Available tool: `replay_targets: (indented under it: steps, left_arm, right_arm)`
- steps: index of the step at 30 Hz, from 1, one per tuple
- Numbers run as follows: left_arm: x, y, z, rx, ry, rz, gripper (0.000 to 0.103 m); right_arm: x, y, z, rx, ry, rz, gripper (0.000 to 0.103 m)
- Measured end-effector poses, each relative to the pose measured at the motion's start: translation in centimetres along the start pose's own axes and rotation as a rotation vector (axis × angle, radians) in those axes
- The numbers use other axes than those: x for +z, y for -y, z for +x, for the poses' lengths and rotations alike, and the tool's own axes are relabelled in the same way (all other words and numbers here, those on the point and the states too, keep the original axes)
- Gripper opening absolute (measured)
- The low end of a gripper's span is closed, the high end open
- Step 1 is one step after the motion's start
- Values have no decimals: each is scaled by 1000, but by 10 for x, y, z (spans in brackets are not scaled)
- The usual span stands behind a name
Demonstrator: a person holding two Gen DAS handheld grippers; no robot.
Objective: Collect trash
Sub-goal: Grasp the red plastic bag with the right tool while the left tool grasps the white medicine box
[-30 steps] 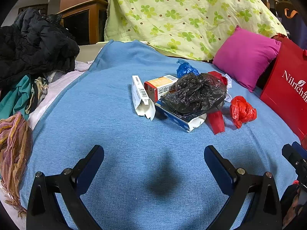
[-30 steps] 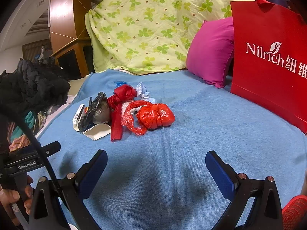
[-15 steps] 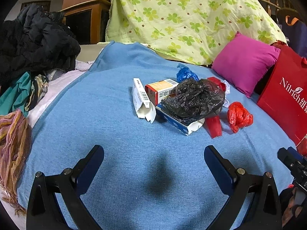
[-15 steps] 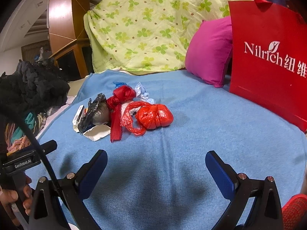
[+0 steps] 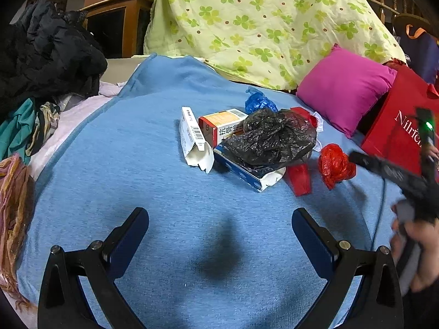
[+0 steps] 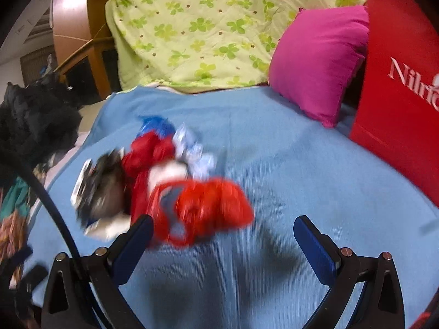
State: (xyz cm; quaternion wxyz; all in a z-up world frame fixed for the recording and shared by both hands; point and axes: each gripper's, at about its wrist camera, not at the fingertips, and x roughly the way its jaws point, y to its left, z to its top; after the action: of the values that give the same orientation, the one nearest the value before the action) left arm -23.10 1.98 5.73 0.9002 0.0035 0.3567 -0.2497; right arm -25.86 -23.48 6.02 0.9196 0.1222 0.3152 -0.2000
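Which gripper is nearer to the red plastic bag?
Right. The right gripper is open, with the red plastic bag just ahead of its fingertips. The left gripper, also open, sits well back from the bag, which lies off to its right.

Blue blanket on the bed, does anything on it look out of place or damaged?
Yes. A heap of trash sits mid-blanket: a white carton lying with its end flap torn open, an orange box, a crumpled black plastic bag draped over a blue box, and a knotted red bag beside them.

"Nilric…" in white on red bag [image 6: 406, 104]
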Motion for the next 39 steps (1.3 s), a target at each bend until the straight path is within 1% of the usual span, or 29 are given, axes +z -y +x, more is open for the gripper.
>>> replay_targets:
  steps: [2,4,5,7,8,10,15,17,21,22,25,28,29,31,32,33,34,36,39]
  left_arm:
    - [1,-1,2,-7,-6,-7,103]
    - [1,-2,4,-10,-13,-14,103]
    - [1,-2,4,-9,-14,-15,103]
    - [1,-2,5,-6,-18,-18,103]
    - [1,-3,6,-3,-18,-19,103]
    - [2,-3,5,8,-12,-25,103]
    - [19,-10,9,78,17,-36,103]
    - [33,-12,19,117,10,-32,103]
    - [73,-16,43,193,39,-53,103]
    - [84,-17,53,211,32,-52,103]
    - [101,-18,78,268,10,-46,103]
    - [105,-20,110,313,-69,-34,103]
    - [104,-21,116,314,-83,-31,102]
    - [101,-25,133,289,-144,-30,77]
    - [100,-28,138,268,-173,-39,38]
    - [98,-33,145,226,-218,-67,27]
    - [97,-38,143,209,-215,-92,26]
    - [96,-39,135,196,-212,-95,26]
    - [95,-39,111,181,-180,-94,25]
  right_arm:
    - [7,-2,14,-3,-15,0,103]
    - [8,-3,33,-18,-61,-8,103]
    - [6,-2,41,-7,-81,-4,101]
    - [1,2,48,32,-108,20,69]
    - [0,4,48,43,-114,35,69]
    - [1,7,43,55,-95,39,69]
    - [-2,18,29,92,-51,98,69]
    - [-1,21,24,109,-34,118,69]
    - [4,20,21,131,-17,125,69]
    - [5,21,21,136,-16,131,69]
    - [7,25,23,150,-10,156,69]
    - [8,27,25,165,-10,171,69]
    - [9,29,26,168,-10,172,69]
    - [10,28,27,174,-7,174,69]
    - [11,28,27,177,-6,174,69]
    - [11,28,27,179,-6,175,69]
    - [11,28,28,180,-5,176,69]
    - [10,28,26,178,-4,176,69]
    - [10,28,25,168,5,171,69]
